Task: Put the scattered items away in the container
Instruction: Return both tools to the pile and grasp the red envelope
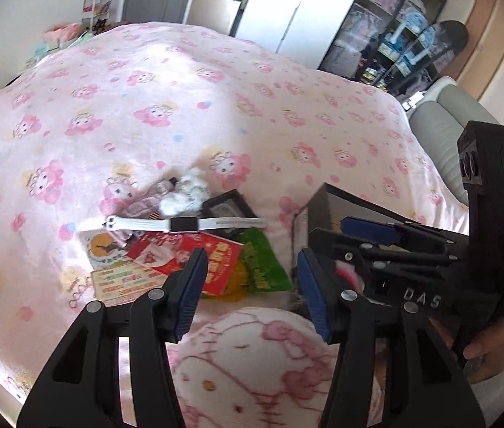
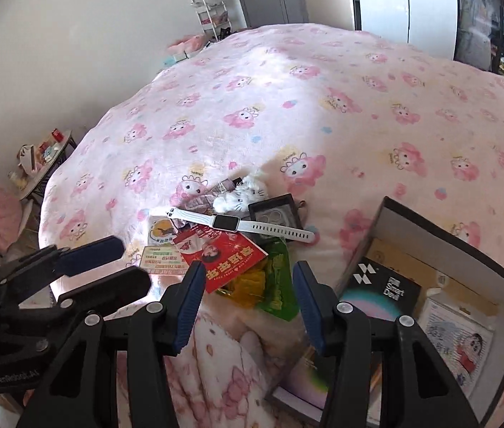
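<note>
You are holding the left hand-held gripper (image 1: 250,285) with its jaws standing apart and nothing between the blue pads (image 1: 191,285); it is hanging over the near edge of the bed (image 1: 180,82), just short of the pile of scattered items. You are holding the right hand-held gripper (image 2: 248,296) the same way, jaws apart and empty, pointing down at the same pile.

Taking the white smartwatch (image 2: 241,226) as the landmark: it is lying flat across the middle of the pile, strap stretched out sideways. Just behind it, the white plush kitten (image 2: 243,194) is lying on the pink blanket, touching a small black framed square (image 2: 275,214) that is sitting partly under the watch strap. In front of the watch, the red packet (image 2: 227,260) is overlapping a round-printed card (image 2: 161,233) and a green-and-pink printed card (image 2: 162,260) on its left side. The green snack bag (image 2: 278,281) is lying in front of the watch on the right, over something yellow and crinkly (image 2: 248,283).

Well to the right of the watch, the container, an open dark-walled box (image 2: 455,240), is resting on the bed. It is already holding a black carton with white lettering (image 2: 387,285) and a white cartoon-printed box (image 2: 462,339).

In the left wrist view your right hand (image 1: 480,353) is showing at the gripper's handle, to the right of the watch.
</note>
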The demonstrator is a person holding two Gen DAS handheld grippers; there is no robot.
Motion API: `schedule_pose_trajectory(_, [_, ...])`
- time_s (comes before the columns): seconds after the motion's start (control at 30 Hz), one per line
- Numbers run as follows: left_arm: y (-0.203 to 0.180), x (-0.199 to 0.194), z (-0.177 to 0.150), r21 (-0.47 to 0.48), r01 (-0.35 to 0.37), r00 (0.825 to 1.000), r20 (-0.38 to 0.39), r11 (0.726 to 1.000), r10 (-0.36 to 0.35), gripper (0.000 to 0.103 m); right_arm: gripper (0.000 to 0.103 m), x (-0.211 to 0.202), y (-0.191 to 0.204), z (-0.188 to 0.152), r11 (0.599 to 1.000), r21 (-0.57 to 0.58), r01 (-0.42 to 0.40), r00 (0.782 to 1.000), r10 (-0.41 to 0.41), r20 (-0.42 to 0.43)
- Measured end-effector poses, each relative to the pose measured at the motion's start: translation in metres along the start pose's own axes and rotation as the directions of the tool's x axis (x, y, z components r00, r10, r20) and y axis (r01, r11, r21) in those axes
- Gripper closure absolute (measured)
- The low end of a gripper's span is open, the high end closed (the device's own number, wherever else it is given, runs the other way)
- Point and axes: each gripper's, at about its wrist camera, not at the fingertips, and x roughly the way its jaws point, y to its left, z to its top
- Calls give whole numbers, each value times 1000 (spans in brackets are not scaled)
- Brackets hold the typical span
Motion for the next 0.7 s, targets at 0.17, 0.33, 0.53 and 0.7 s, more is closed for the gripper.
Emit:
schedule_pose_trajectory(0.17, [68,38,-5,-165,-41,997,-75,985,29,50,56,62,-2,14,1000,-9,11,992,-12,-128])
schedule_pose_trajectory(0.33, [115,79,-21,-338,39,980,-171,940,-102,50,56,108,-12,16,998,51,-47,964,59,-260])
schedule_pose_trajectory(0.53, [129,120,-26,-453,150,947,-191,879,-260,50,56,146,-9,15,997,49,-60,933,73,-352])
schedule_pose_trajectory(0.7, [140,150,-24,-515,168,929,-202,840,-309,51,56,167,-11,9,997,61,-46,917,66,-394])
